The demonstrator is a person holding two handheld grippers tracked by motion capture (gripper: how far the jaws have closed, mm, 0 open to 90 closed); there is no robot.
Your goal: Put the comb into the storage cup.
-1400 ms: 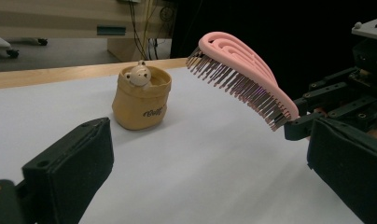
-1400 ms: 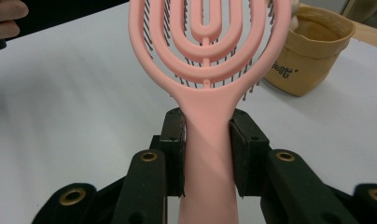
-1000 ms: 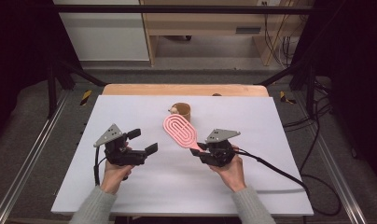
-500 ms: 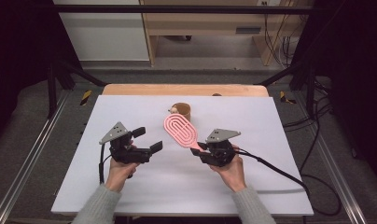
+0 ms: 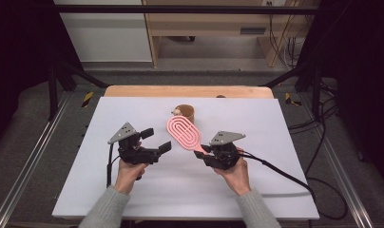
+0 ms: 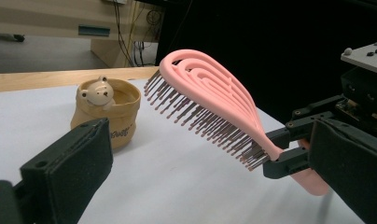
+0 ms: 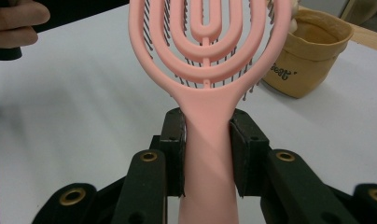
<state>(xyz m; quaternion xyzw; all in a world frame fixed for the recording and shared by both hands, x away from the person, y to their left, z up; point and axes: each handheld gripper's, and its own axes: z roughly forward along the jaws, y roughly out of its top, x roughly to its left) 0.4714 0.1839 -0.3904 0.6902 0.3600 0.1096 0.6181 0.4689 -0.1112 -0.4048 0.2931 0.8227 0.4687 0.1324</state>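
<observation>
the pink hairbrush (image 5: 183, 132) is held above the white table (image 5: 275, 123), its handle clamped between the jaws of the right gripper (image 5: 203, 151), pads pressed on both sides of the handle as the right gripper view shows (image 7: 207, 154). the brush head angles up and away from that gripper toward the tan bear cup (image 5: 184, 113), bristles facing down and toward the left gripper side; in the left gripper view the bristles (image 6: 200, 123) hang clear of the table surface. the head ends just short of the cup, which stands upright on the table just beyond the brush, a small bear figure (image 6: 97, 93) on its rim.

the left gripper (image 5: 155, 142) sits on the other side of the brush from the right one, near the brush's head but apart from it, its jaws spread wide with nothing between them. each gripper is held by a hand in a grey sleeve (image 5: 104, 209), coming in from the near edge of the table. a black cable (image 5: 285, 173) trails from the right gripper across the table, away from the brush.
</observation>
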